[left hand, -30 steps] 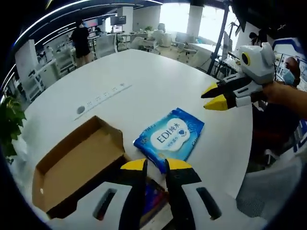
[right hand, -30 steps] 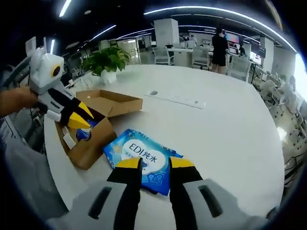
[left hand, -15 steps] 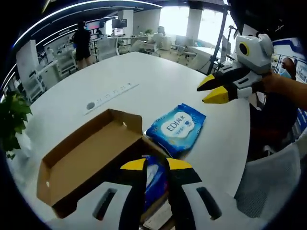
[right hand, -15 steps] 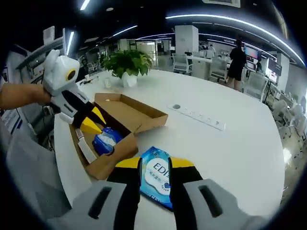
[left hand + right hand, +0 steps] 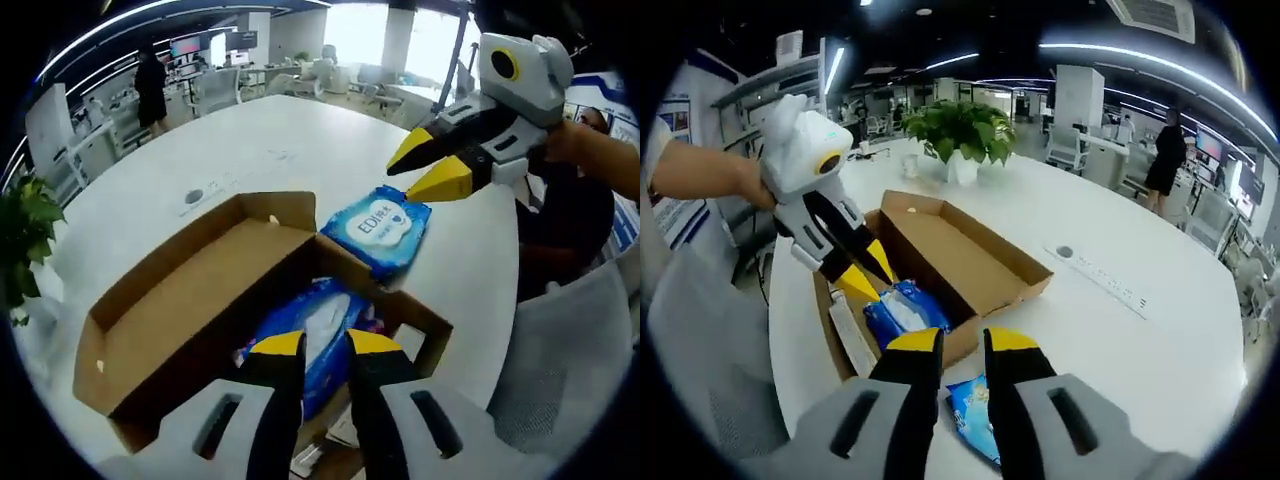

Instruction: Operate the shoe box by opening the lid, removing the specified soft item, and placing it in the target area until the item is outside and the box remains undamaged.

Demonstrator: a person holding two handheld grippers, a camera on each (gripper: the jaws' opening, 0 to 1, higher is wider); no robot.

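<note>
Left gripper (image 5: 318, 345) hovers right over the open shoe box (image 5: 170, 330), fingers (image 5: 277, 346) narrowly parted and empty, pointing down at the blue wet-wipes pack (image 5: 310, 335) lying inside, long axis running away along the box. That's the nearer hand. Right gripper (image 5: 952, 343) hangs above the tabletop (image 5: 1140, 340) beside the box, fingers apart, holding nothing, over a second blue pack (image 5: 975, 425) already lying outside; the glossy pack inside looks soft

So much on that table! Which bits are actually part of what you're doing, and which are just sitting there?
Part of the job:
- open cardboard shoe box
- blue wipes pack inside the box
- blue wipes pack out on the table
- left gripper
- right gripper

Just sitting there:
- potted plant
- power strip
</note>
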